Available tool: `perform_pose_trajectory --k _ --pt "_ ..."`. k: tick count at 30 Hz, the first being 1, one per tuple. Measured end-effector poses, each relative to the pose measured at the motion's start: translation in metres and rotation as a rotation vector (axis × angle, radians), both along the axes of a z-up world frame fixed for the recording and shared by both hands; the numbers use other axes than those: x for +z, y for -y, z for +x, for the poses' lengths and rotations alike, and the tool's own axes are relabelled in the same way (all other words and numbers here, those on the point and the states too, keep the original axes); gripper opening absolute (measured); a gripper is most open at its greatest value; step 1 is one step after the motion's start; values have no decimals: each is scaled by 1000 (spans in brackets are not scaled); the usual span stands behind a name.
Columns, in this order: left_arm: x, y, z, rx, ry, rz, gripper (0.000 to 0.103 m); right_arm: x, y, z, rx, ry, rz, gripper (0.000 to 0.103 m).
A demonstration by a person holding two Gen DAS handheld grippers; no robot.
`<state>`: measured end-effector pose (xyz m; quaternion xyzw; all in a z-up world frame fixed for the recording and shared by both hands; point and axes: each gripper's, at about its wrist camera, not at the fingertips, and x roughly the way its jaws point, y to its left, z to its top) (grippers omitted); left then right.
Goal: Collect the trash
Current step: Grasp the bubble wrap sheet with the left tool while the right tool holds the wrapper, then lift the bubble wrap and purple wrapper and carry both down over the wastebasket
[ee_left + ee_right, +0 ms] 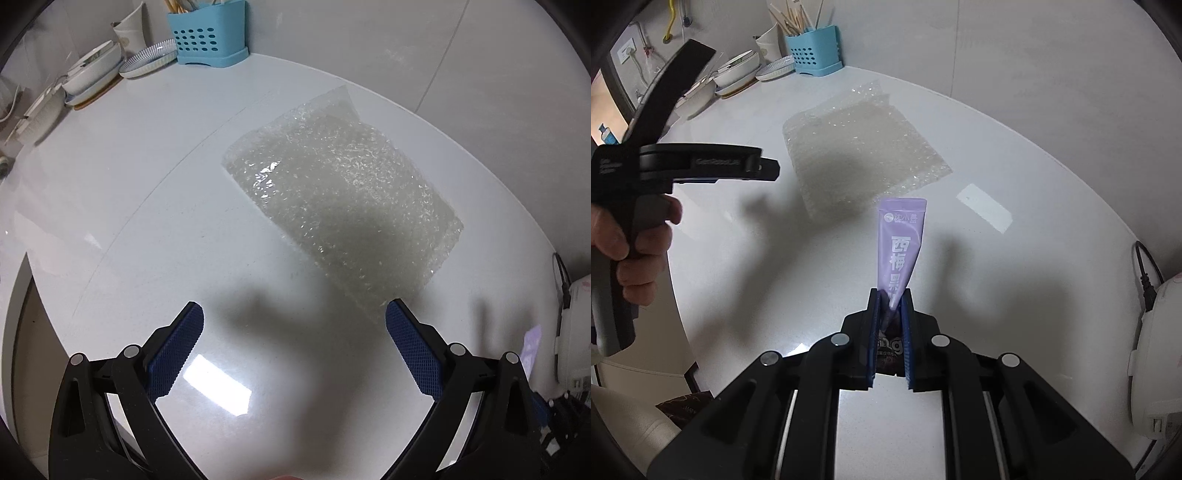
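Left gripper (294, 314) stands with its blue pads spread wide and nothing between them, poised above the white countertop (122, 206). Its target by my reading is the bubble wrap sheet (343, 199), which lies flat on the counter ahead and to the right of the open jaws; the sheet's nearest corner sits just beside the tip of the right-hand pad, though whether it touches cannot be told. The sheet's long axis runs diagonally, from near right to far left and up toward the wall, so it crosses the line of the fingers at a slant. Right gripper (890, 295) is clamped on a purple sachet (901, 236), which stands up and forward out of the closed pads, clear of the counter. That tool is occupied, so the left one is both the free and the nearer candidate for the sheet. In the right wrist view the left tool is held level by the person's hand (631, 243), pointing across the counter toward the sheet's near-left edge. In judgement, the coming move calls for a shift right and forward, then a descent onto the corner; thin flat film may slip from the pads.
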<state>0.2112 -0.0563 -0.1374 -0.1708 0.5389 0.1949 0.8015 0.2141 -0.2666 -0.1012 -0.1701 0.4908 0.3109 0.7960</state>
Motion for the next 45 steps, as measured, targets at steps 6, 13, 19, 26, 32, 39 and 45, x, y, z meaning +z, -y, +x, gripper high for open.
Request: perform_pose_trajectory --k 6,13,19,26,32,39,45 --pt "-15 5 37 45 -36 11 97 -2 19 8 -41 0 8 10" --pt "-25 -7 68 139 -85 25 97 -1 30 16 -56 5 30 10" --pt "-36 -15 86 192 -145 5 97 1 37 20 -65 9 43 10" --pt "-48 -10 94 178 -197 -49 79 2 40 22 -68 8 55 10" --pt "-46 -12 94 176 -196 -110 59 1 38 22 -67 -1 56 10" --pt "-41 -14 97 145 -174 -153 15 1 40 21 -59 -3 49 10" --pt "-28 -12 84 81 -96 -134 12 4 39 23 -65 5 53 10"
